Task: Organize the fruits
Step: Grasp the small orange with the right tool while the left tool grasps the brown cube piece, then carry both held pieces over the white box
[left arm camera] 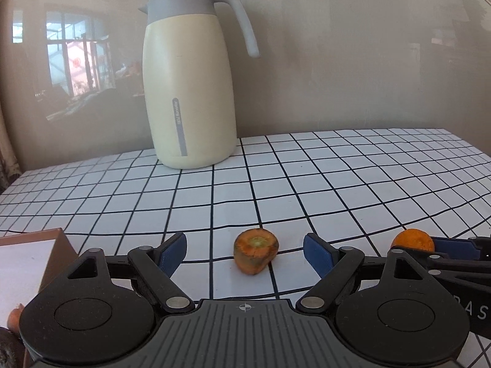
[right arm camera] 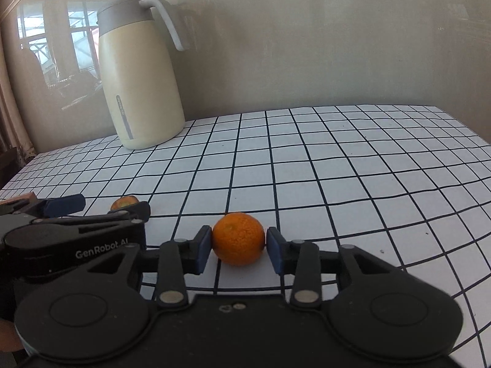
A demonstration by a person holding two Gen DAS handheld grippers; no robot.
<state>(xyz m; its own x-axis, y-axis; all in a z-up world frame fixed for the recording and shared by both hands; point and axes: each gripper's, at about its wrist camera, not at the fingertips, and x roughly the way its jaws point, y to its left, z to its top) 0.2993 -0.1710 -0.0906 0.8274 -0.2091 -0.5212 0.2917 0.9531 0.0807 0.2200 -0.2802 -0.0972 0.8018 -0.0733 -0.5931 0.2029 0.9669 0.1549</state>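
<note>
Orange dimpled mandarin [right arm camera: 238,239] pinched by right fingers [right arm camera: 272,250], left fingers [left arm camera: 174,253] spread round carrot stub [left arm camera: 255,256].

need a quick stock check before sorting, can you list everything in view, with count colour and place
carrot piece: one, orange with a brownish skin, on the cloth between the open left fingers, untouched
tangerine: one, orange, on the cloth, between the right pads
jug: one, cream with a grey lid and handle, upright at the back by the wall
box: one, brown with a white inside, near left edge of the left wrist view
tablecloth: one, white with a black grid, covering the table
left gripper: one, black with blue pads, open
right gripper: one, black with blue pads, closed on the tangerine
</note>
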